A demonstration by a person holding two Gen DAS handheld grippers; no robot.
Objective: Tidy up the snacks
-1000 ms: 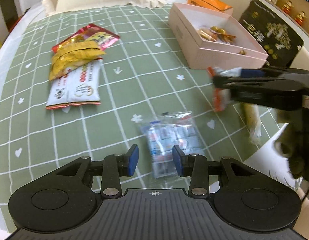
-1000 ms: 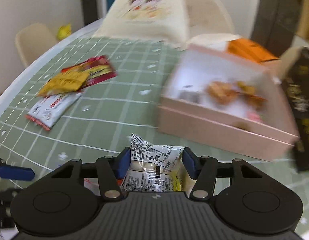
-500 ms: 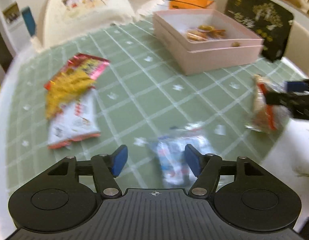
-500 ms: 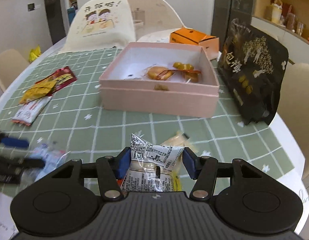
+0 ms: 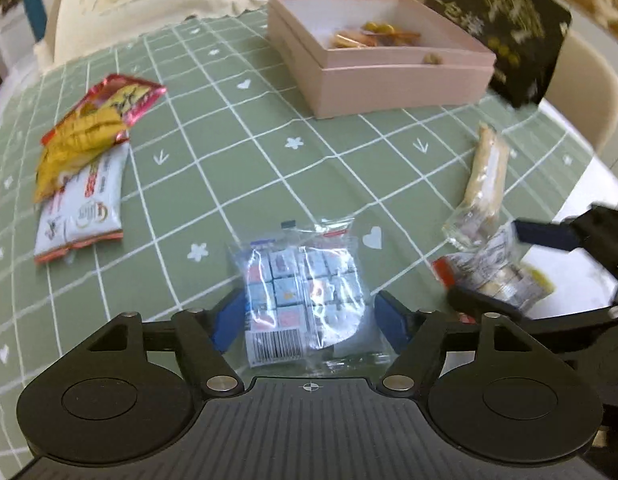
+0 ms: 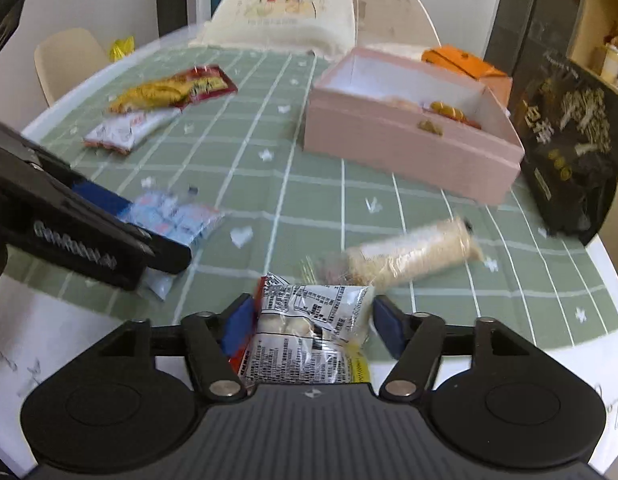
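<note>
My left gripper (image 5: pixel 307 320) is open, its blue pads either side of a clear bag of small blue-and-white candies (image 5: pixel 303 292) lying on the green checked cloth. My right gripper (image 6: pixel 311 322) is shut on a white snack packet with printed text (image 6: pixel 309 332); it also shows at the right of the left wrist view (image 5: pixel 497 276). A pink open box (image 5: pixel 389 64) with a few wrapped snacks inside stands at the far side. A clear-wrapped cracker roll (image 6: pixel 413 256) lies just ahead of my right gripper.
A red packet (image 5: pixel 121 100), a yellow packet (image 5: pixel 75 152) and a white packet (image 5: pixel 85 208) lie at the left. A black bag (image 6: pixel 569 144) stands right of the box, an orange box (image 6: pixel 465 64) behind it. The table edge is near at the right.
My left gripper has opened wider and come down around the candy bag. My right gripper, still holding its packet, has swung left and lower, near the cracker roll.
</note>
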